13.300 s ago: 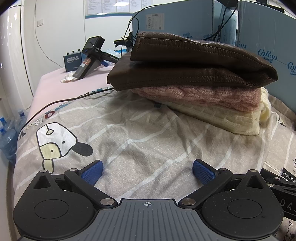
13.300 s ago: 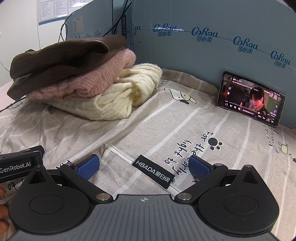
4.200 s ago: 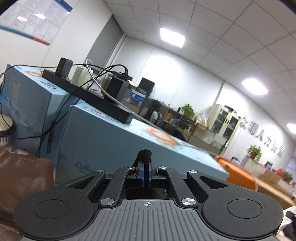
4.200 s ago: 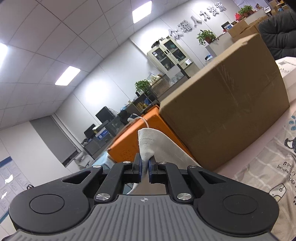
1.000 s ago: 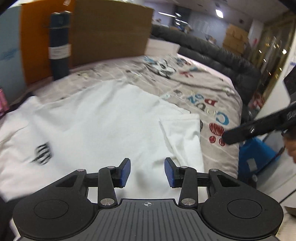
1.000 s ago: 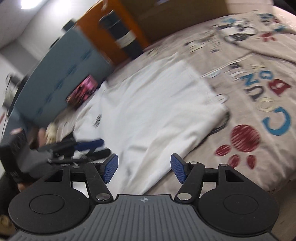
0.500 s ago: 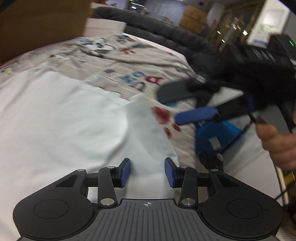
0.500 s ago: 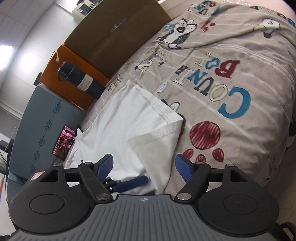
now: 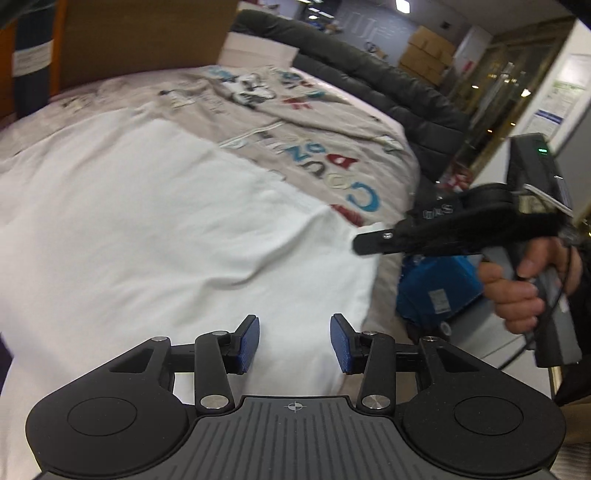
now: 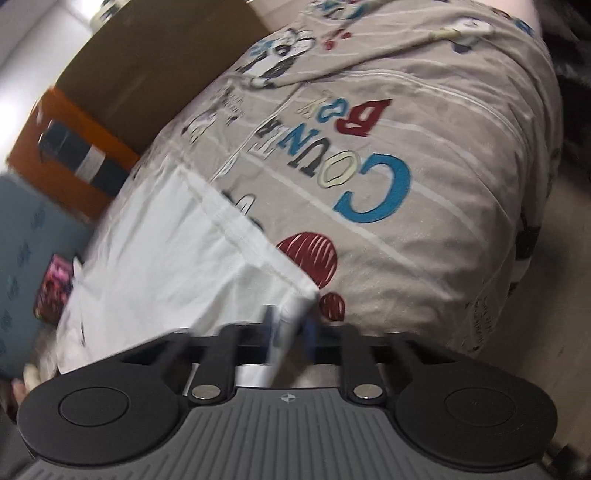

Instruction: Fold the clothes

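Observation:
A white T-shirt (image 9: pixel 147 221) lies spread flat on the beige cartoon-print bed sheet (image 9: pixel 314 147). My left gripper (image 9: pixel 294 341) hovers over the shirt's near part, open, with only cloth beneath its blue pads. In the left wrist view my right gripper (image 9: pixel 364 245) comes in from the right, gripped by a hand (image 9: pixel 517 288), its tips pinched together at the shirt's right corner. In the blurred right wrist view that gripper (image 10: pixel 290 332) is shut on the corner of the shirt (image 10: pixel 166 258), next to red paw prints on the sheet (image 10: pixel 424 184).
A brown cardboard box (image 9: pixel 140 33) and an orange box (image 10: pixel 74 147) with a dark cylinder (image 10: pixel 77 155) stand along the bed's far side. A phone (image 10: pixel 55 288) leans at the left. The bed's edge drops off right, with a blue bag (image 9: pixel 436 288) below.
The right gripper's jaws, wide apart half a second ago, have come down and shut on the shirt's corner. The left gripper shifted a little over the shirt and stays open.

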Demonstrator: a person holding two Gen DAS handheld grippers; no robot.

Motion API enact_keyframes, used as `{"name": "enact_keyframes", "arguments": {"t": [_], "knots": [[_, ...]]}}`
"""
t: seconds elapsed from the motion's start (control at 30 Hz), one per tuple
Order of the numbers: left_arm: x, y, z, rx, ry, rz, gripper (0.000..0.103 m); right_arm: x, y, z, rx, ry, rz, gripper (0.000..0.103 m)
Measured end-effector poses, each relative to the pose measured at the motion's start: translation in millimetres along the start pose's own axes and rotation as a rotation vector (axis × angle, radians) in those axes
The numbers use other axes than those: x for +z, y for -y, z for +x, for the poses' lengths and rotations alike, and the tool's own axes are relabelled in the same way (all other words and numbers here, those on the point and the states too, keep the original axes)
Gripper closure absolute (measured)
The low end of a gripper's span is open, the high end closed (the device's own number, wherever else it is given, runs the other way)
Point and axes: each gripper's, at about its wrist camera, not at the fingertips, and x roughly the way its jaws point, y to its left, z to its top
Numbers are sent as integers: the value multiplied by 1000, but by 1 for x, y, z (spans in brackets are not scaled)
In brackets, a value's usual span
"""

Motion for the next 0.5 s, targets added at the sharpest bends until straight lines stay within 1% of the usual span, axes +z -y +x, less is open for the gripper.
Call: {"name": "enact_keyframes", "arguments": {"t": [0.1,0.17,0.23,0.27,0.3,0.33,0.37,0.4,0.43,0.47,0.5], "knots": [[-2,-8,4,20,-18,-28,60,-3,-4,2,-88,-15,-129,100],[1,-11,8,18,-20,-42,60,-2,1,6,-104,-40,-143,100],[5,-12,6,20,-20,-56,57,2,0,5,-116,-58,-173,100],[5,-13,2,26,-13,-66,57,5,-2,3,-130,-66,-190,94],[5,-15,-4,33,3,-81,56,10,-3,-1,-162,-57,-205,89],[5,-17,-12,43,28,-100,55,15,-5,-5,-198,-45,-219,80],[4,-21,-23,61,60,-127,52,21,-5,-10,-237,-23,-241,76],[2,-28,-36,93,102,-170,50,28,-7,-14,-244,-5,-253,76],[-1,-36,-49,136,143,-224,49,35,-8,-17,-243,11,-263,73],[-5,-45,-63,190,180,-283,49,42,-10,-21,-243,27,-273,67],[-12,-53,-78,254,211,-338,49,49,-15,-22,-223,41,-283,64]]}}
